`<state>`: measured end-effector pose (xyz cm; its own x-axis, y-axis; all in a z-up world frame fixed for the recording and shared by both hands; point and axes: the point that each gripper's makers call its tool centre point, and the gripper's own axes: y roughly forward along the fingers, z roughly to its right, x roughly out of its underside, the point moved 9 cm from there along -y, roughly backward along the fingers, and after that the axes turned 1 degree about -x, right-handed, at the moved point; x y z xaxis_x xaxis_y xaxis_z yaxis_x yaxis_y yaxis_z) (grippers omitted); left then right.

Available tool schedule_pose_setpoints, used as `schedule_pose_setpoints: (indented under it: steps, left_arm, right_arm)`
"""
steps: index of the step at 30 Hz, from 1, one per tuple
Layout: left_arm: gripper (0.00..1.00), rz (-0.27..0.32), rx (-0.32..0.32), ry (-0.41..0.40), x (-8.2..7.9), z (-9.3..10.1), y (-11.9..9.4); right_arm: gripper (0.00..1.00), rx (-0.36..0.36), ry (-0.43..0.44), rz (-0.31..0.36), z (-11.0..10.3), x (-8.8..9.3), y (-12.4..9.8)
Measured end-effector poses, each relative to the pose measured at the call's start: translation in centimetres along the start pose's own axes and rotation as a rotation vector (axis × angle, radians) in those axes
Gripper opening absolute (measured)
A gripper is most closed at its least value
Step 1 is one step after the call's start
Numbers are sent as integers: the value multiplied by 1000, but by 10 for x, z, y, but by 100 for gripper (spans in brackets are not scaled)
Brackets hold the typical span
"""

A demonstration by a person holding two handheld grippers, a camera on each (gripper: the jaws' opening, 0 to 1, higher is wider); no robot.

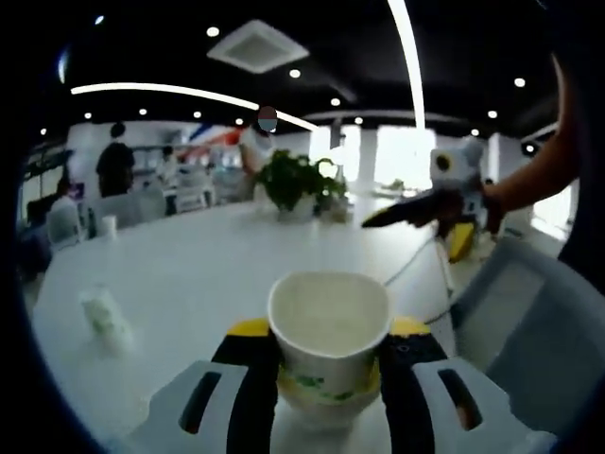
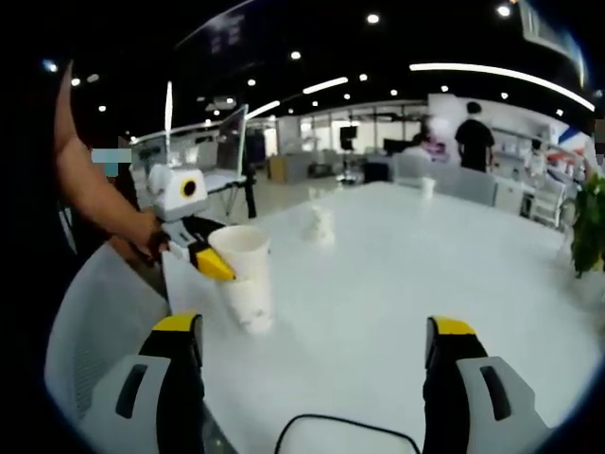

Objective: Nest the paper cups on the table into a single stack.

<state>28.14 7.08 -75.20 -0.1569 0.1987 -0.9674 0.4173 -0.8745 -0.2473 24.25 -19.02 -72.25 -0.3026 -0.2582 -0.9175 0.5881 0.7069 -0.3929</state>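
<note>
The left gripper (image 1: 329,364) grasps a paper cup (image 1: 328,333) between its jaws, above the white desk (image 1: 189,274). The right gripper (image 2: 312,342) has its jaws spread wide with nothing between them.

The left gripper view looks forward along the left gripper (image 1: 329,374), low over the white table (image 1: 189,274), close behind a paper cup (image 1: 329,331). The right gripper view looks along the right gripper (image 2: 317,378) from farther back. Both views share that cup (image 2: 246,274) and the table (image 2: 397,274), and each sees the other gripper.
</note>
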Motion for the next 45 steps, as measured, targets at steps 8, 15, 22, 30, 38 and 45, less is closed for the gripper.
schedule_pose_setpoints:
  steps: [8,15,22,30,38,45]
  left_arm:
    - [44,-15,-5,16,-1,1,3]
    - [53,-1,-21,-72,-2,-4,5]
    - [74,-17,-19,-87,-1,-3,8]
    - [85,3,-60,-73,-22,-16,0]
    - [97,-50,-84,-83,-21,-37,-20]
    - [98,-87,-130,-80,-12,-44,-41]
  right_arm:
    - [96,-4,0,1,0,0,2]
    - [96,-3,8,0,2,2,4]
    - [96,5,21,3,5,5,3]
    - [97,20,23,19,14,1,2]
    - [97,36,12,34,26,-7,3]
    - [97,38,5,36,30,-9,4]
